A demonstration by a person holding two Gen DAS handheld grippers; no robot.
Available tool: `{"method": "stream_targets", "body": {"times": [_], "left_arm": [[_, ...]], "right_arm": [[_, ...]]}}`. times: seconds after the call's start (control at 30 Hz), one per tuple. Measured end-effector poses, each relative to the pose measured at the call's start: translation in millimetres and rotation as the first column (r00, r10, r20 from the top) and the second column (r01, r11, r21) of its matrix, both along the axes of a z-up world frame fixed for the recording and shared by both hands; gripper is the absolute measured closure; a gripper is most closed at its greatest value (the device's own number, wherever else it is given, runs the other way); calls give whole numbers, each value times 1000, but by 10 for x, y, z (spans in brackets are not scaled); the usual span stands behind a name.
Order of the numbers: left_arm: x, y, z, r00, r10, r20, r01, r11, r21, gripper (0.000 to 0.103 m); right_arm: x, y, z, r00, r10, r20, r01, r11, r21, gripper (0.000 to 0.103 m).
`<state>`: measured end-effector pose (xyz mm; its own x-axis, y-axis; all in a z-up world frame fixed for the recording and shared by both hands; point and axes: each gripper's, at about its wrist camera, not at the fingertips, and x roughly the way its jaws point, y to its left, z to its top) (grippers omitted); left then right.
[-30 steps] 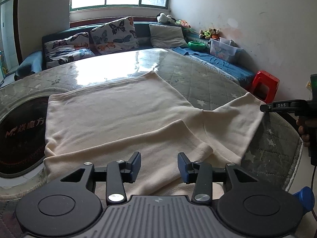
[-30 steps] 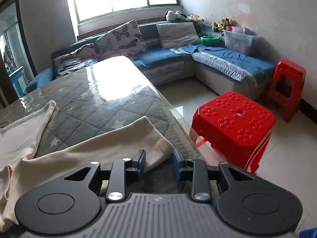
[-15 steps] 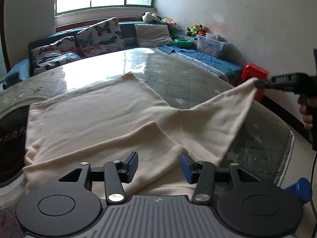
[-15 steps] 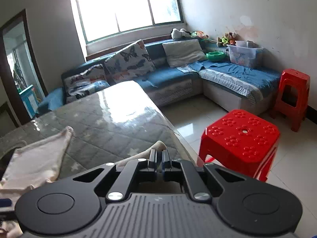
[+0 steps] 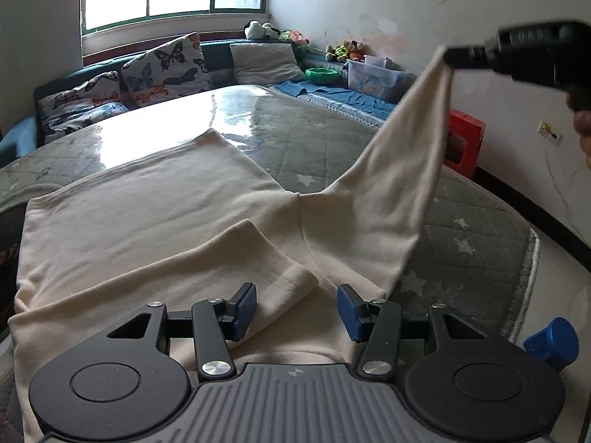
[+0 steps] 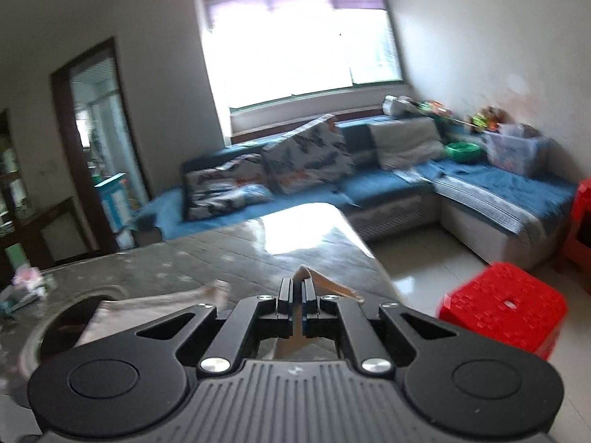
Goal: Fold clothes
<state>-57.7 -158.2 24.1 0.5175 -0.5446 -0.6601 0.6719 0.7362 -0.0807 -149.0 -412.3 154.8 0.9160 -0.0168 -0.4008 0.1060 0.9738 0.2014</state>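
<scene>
blurring right gripper (image 6: pixel 296 289), sleeve (image 6: pixel 306 271) mostly hidden

The left hand-held gripper (image 5: pixel 297 308) is pointing down at a slant, low over the cloth, its jaws standing parted after opening a little wider, with nothing pressed between the blue pads (image 5: pixel 246 304). The right hand-held gripper (image 6: pixel 296 289) is being held up high and angled slightly downward, its jaws pressed together and pinching a corner of fabric. In the left wrist view it is showing at the upper right, with a person's fingers (image 5: pixel 581 122) wrapping its handle.
</scene>
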Motion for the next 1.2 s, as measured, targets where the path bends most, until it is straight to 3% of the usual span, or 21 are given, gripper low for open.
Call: {"method": "stream_targets", "body": {"times": [0.17,0.37,0.53,0.73,0.9,1.03,1.2], "left_arm": [[-2,336,162,997,76,5,-76,996,-54,51],[-68,968,265,973,227,34,-224,972,-69,46],[-136,1543,269,926,376,27,-373,924,-82,43],[-176,1971,243,872,490,6,-488,869,-89,39],[-202,2045,242,868,497,-2,-495,864,-94,39],[-214,1969,294,883,468,18,-465,880,-97,39],[-164,1738,318,917,398,26,-394,914,-95,47]], "right_arm": [[70,356,231,991,125,39,-124,992,-23,100],[265,961,423,949,311,53,-307,949,-69,100],[434,1618,365,879,477,7,-474,875,-99,100],[537,2351,39,776,618,-124,-629,770,-101,100],[583,2624,-258,707,675,-211,-699,712,-64,96],[543,2478,-214,705,676,-216,-702,709,-71,91],[510,2131,-221,753,597,-278,-646,752,-135,89]]}}
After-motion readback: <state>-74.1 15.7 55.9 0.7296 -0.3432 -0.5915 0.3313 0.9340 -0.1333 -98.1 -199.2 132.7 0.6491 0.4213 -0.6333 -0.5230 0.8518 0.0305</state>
